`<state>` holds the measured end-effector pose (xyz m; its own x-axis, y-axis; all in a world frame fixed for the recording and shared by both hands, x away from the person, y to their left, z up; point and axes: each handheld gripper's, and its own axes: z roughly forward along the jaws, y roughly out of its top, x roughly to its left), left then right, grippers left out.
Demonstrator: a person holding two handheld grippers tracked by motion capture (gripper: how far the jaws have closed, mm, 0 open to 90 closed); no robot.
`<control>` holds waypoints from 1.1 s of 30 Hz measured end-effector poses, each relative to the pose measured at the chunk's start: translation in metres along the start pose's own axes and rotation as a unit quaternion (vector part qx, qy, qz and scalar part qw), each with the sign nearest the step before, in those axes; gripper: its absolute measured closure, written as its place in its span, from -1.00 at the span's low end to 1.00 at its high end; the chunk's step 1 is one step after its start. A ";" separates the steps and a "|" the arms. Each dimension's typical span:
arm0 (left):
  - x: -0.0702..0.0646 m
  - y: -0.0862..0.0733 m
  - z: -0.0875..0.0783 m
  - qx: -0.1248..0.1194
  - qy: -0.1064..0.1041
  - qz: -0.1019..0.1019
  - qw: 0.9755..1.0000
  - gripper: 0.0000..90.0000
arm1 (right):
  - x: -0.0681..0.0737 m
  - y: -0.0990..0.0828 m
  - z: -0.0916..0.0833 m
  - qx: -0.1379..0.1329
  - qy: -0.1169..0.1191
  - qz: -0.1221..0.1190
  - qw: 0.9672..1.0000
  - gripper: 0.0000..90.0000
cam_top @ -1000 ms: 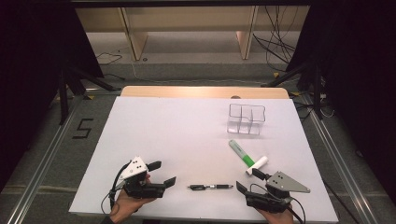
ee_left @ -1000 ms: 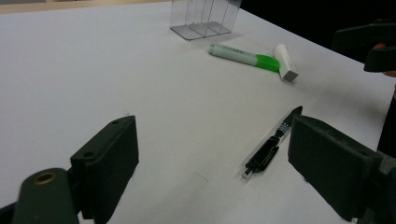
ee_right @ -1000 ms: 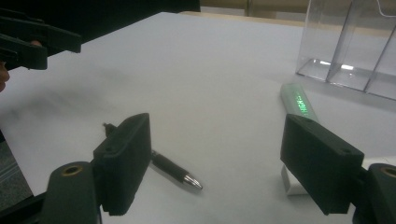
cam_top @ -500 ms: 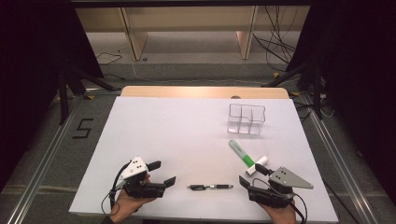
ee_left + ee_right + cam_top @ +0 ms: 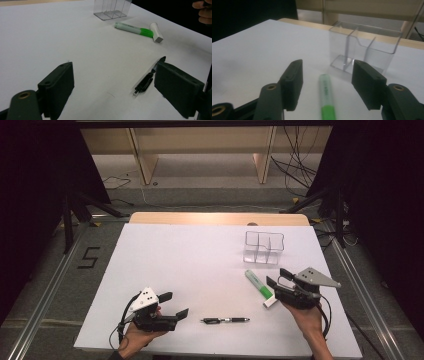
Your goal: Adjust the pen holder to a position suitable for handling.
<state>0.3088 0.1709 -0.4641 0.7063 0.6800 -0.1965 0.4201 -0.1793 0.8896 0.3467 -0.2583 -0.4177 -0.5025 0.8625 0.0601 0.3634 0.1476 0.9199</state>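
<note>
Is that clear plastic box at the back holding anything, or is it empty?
Empty. The clear box stands upright with bare compartments, seen through its walls in the right gripper view. The green marker and the pen lie outside it on the table.

Green highlighter point(image 5: 259, 286) flat on table, capped end nearest

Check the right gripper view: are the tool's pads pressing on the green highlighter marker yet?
No: the green highlighter marker lies between the right tool's jaws with white table showing on both sides, neither pad touching it.

dark room, grey floor point(image 5: 45, 270), perhaps shelving point(image 5: 200, 150)
</note>
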 end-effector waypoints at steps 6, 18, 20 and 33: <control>0.000 0.000 0.000 0.001 0.002 0.000 1.000 -0.64 | -0.038 0.009 0.019 0.014 -0.040 0.020 0.999 0.33; 0.001 0.000 0.001 0.002 0.005 -0.002 1.000 -0.64 | -0.085 0.014 0.047 0.062 -0.096 0.040 0.993 0.93; 0.001 0.000 0.001 0.002 0.005 -0.001 1.000 -0.64 | -0.088 0.014 0.050 0.068 -0.101 0.039 0.992 0.95; 0.003 0.000 0.001 0.003 0.005 -0.001 1.000 -0.64 | -0.119 0.016 0.096 0.126 -0.106 0.064 0.984 1.00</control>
<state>0.3112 0.1720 -0.4654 0.6998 0.6875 -0.1940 0.4247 -0.1820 0.8869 0.4879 -0.3121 -0.4471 -0.2743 0.9596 0.0623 0.6093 0.1233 0.7833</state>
